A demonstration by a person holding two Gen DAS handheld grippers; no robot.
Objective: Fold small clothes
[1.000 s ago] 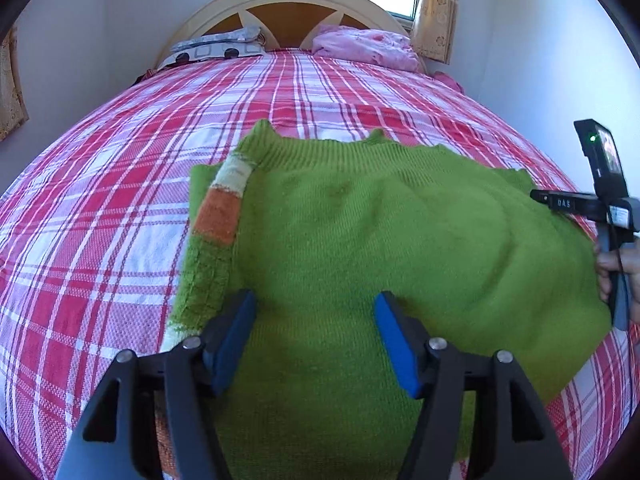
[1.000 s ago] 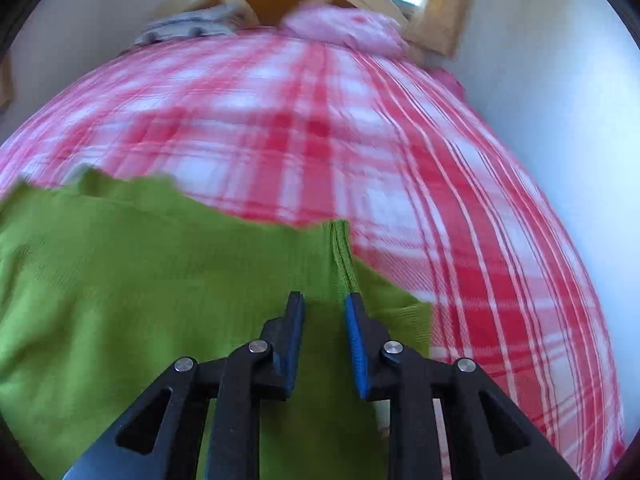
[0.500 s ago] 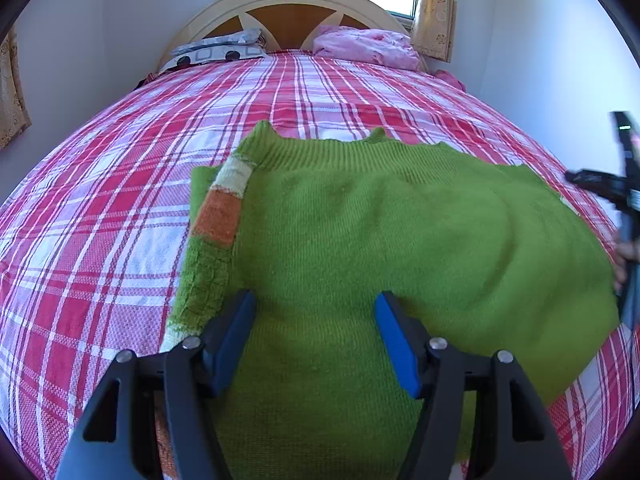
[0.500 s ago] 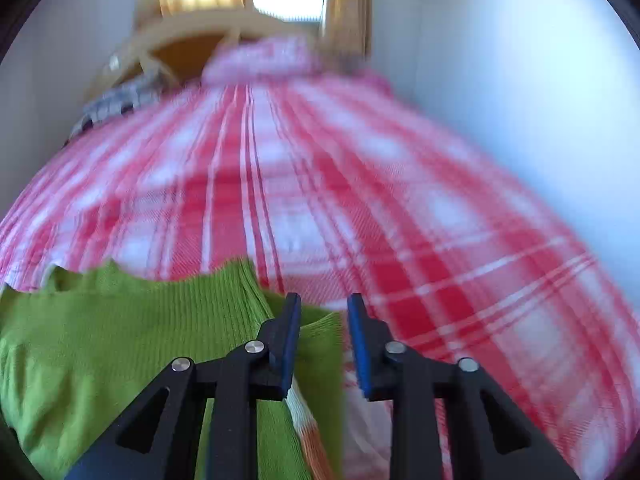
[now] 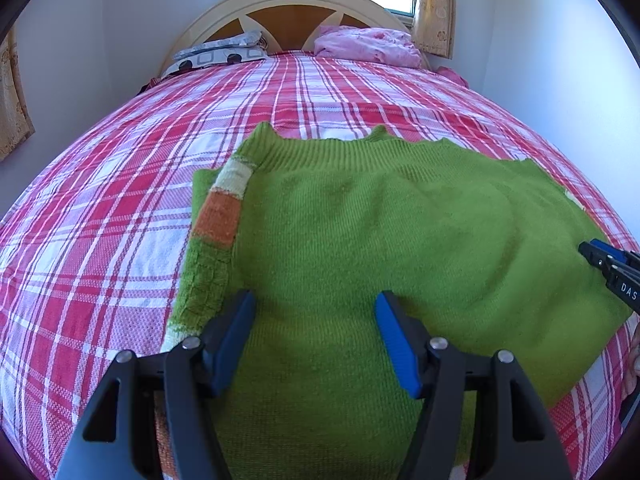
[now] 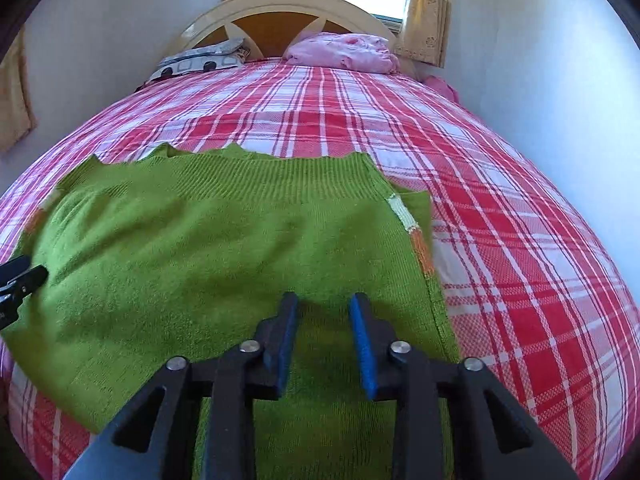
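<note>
A small green knit sweater lies flat on the red plaid bed, ribbed edge toward the headboard. Both sleeves are folded in along its sides, each showing white and orange stripes: the left one and the right one. My left gripper is open and empty, low over the sweater's near left part. My right gripper is open and empty over the sweater's near right part. Its tip also shows at the right edge of the left wrist view.
The bed has a red and white plaid cover. A patterned pillow and a pink bundle of cloth lie by the wooden headboard. White walls stand close on the right, and a curtained window is behind the headboard.
My right gripper has let go of the right sleeve, opened a little wider, and come down over the sweater's near right part. The left gripper has not moved.
</note>
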